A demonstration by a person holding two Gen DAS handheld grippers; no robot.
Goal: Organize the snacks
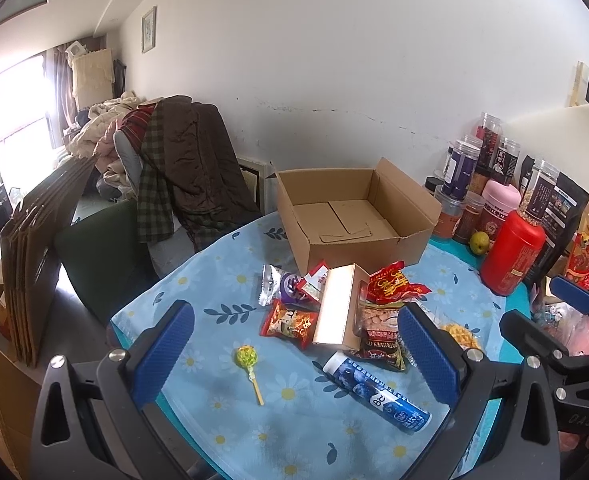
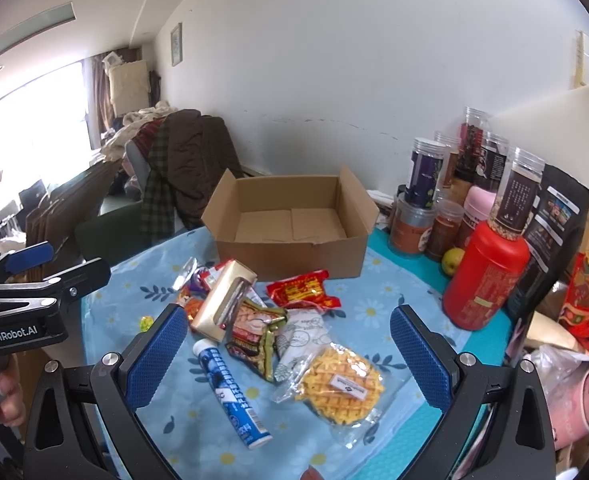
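An open, empty cardboard box (image 1: 354, 216) (image 2: 290, 220) stands at the back of the blue floral tablecloth (image 1: 222, 288). In front of it lies a heap of snacks: a gold carton (image 1: 336, 306) (image 2: 222, 300), red packets (image 1: 394, 284) (image 2: 302, 290), a blue tube (image 1: 376, 394) (image 2: 230, 392), a green lollipop (image 1: 248, 362) and a wrapped waffle (image 2: 342, 384). My left gripper (image 1: 294, 356) hovers open over the lollipop and tube, holding nothing. My right gripper (image 2: 288, 356) hovers open above the waffle and tube, also holding nothing.
Jars, a red canister (image 1: 514, 254) (image 2: 484, 276), a pear (image 2: 452, 261) and dark bags crowd the table's right side. A chair draped with coats (image 1: 182, 168) stands left of the box. Folded cartons (image 1: 34, 264) lean at far left. A hand (image 2: 2, 396) holds the left gripper's grip.
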